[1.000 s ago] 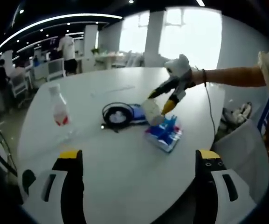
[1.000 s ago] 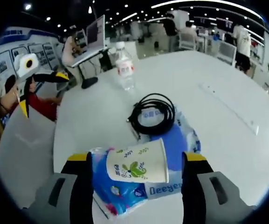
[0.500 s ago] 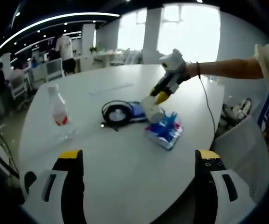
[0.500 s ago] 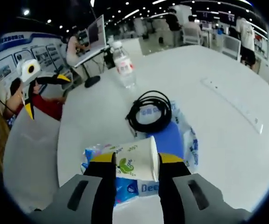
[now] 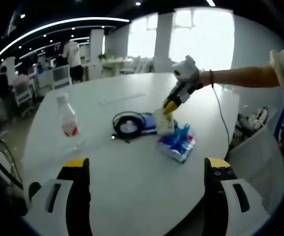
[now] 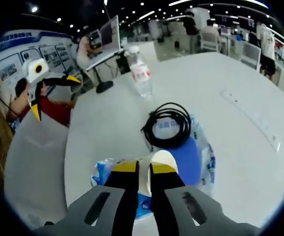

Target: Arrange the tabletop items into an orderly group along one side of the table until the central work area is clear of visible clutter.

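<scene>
On the white table point(image 5: 132, 177) a paper cup point(image 5: 164, 122) with a green leaf print sits over a blue tissue packet point(image 5: 177, 142), and my right gripper point(image 5: 170, 104) is shut on it. In the right gripper view, its jaws point(image 6: 144, 168) pinch the cup point(image 6: 162, 157) tightly, with the packet point(image 6: 102, 172) below. A black coiled cable point(image 6: 169, 124) lies on a blue wipes pack point(image 6: 188, 147); a clear water bottle point(image 6: 139, 73) stands beyond. My left gripper point(image 5: 146, 163) is open over bare table, and is also seen held wide point(image 6: 53, 96).
The cable point(image 5: 127, 123) and bottle point(image 5: 68, 118) sit left of the cup. A flat strip point(image 6: 250, 115) lies on the far side of the table. A white chair point(image 5: 252, 147) stands at the table's right edge. People, desks and chairs stand farther back.
My right gripper's jaws have closed from wide open onto the paper cup, which lay on its side between them. The left gripper stays open.
</scene>
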The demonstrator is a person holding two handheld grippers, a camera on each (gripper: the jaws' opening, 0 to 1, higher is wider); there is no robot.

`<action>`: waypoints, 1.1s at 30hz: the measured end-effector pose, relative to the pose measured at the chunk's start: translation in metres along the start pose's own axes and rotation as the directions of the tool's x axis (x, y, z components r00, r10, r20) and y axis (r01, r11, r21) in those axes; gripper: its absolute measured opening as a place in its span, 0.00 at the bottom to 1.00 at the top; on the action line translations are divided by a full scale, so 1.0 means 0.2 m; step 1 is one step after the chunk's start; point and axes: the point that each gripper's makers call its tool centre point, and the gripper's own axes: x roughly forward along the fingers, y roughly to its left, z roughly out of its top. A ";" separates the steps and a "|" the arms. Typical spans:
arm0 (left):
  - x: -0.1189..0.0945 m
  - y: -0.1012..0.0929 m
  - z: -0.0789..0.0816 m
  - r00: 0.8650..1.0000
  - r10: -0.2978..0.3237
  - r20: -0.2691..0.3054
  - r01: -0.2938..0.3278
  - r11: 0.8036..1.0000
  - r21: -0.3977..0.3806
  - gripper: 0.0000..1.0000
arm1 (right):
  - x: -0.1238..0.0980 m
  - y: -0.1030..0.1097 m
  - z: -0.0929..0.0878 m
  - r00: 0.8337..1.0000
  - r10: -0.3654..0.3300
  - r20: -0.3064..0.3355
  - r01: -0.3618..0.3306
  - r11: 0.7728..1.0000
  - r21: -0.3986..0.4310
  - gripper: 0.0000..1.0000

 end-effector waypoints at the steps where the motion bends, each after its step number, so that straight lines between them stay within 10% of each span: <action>1: 0.00 -0.01 0.00 1.000 -0.006 0.003 0.006 1.000 -0.004 0.93 | 0.00 0.03 0.01 1.000 0.009 0.001 -0.009 1.000 -0.003 0.05; 20: 0.05 -0.09 0.05 0.998 -0.050 0.027 0.050 0.999 -0.006 0.91 | -0.02 0.27 0.16 0.999 0.048 0.019 -0.043 0.975 -0.219 0.02; 33: 0.13 -0.14 0.07 0.996 -0.085 0.003 0.085 0.996 0.023 0.85 | -0.01 0.41 0.17 0.999 0.032 -0.042 -0.046 0.906 -0.421 0.01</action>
